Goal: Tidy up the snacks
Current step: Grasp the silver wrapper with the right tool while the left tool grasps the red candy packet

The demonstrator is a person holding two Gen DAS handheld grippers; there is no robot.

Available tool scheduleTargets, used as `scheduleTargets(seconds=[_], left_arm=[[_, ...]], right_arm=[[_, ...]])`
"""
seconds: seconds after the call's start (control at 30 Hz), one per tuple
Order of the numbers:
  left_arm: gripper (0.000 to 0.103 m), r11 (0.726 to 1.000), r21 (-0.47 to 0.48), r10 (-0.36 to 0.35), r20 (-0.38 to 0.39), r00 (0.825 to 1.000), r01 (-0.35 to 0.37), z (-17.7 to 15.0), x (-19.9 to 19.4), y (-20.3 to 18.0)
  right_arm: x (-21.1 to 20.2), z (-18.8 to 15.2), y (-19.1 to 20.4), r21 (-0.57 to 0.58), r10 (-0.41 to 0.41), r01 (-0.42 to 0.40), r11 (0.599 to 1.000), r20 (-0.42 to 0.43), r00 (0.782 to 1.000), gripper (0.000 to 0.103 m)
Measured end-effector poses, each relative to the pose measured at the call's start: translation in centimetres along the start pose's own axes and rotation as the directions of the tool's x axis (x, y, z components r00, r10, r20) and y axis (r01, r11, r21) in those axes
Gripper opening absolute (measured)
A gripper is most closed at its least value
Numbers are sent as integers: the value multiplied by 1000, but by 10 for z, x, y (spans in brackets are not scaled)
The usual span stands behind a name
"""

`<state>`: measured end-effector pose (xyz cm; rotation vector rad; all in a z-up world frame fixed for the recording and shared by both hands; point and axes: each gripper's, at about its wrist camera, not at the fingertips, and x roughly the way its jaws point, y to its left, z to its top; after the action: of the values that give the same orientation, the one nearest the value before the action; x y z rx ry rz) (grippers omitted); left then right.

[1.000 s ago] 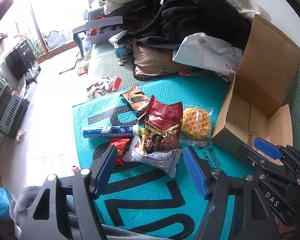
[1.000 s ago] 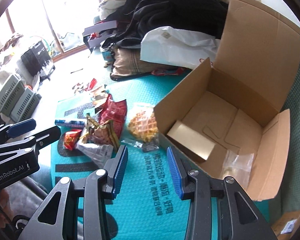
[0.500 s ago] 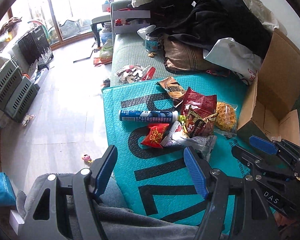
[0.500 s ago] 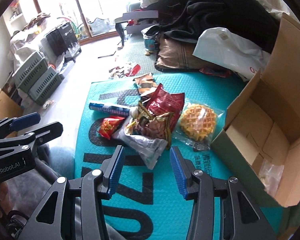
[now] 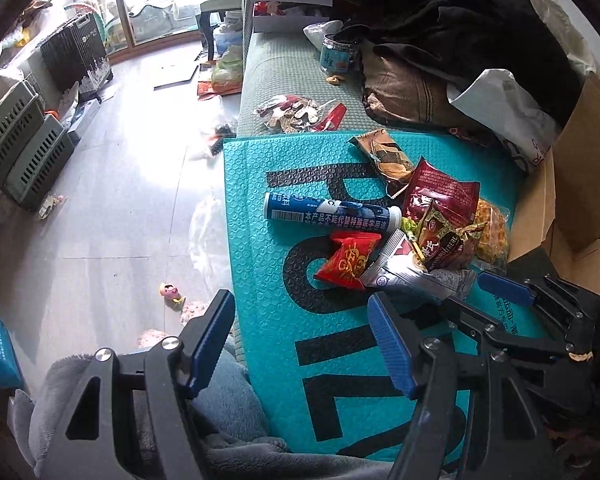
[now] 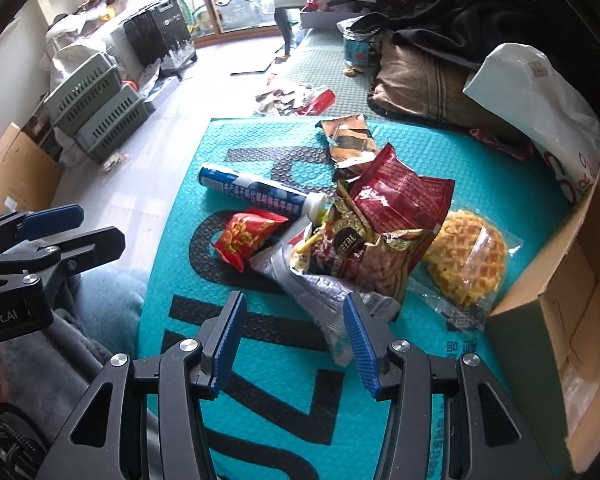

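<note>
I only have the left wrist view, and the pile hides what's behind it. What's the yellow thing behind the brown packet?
Observer: A round waffle in a clear bag, lying flat beside the cardboard box.
Operator: Is the right gripper gripping anything?
Observer: No. The right gripper is open and its jaws have just been opening. The silver pouch shows its end between them, unpressed.
Operator: Anything in the box?
Observer: Some clear plastic at the bottom; the rest is out of view.

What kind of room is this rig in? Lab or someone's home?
Most likely a lived-in home living room, not a lab: a green sofa piled with dark clothes, glass balcony doors behind, and stacked storage crates on the floor. Snacks lie on a teal mat.
</note>
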<state>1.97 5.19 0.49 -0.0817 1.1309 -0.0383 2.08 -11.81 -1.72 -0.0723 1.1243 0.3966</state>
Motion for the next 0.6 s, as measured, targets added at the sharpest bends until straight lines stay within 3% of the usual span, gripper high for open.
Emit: scheduleTargets(seconds=[0.43,0.6], left_arm=[[68,998,-7,-60,-97,993,60,14,47,2],[68,997,-3,-82,-116,990,82,21,60,-4]], right_arm=[[50,9,-7,-43,-21,17,999,-92,996,50],[62,6,-13,-17,7,-10,1000,-146,989,46]])
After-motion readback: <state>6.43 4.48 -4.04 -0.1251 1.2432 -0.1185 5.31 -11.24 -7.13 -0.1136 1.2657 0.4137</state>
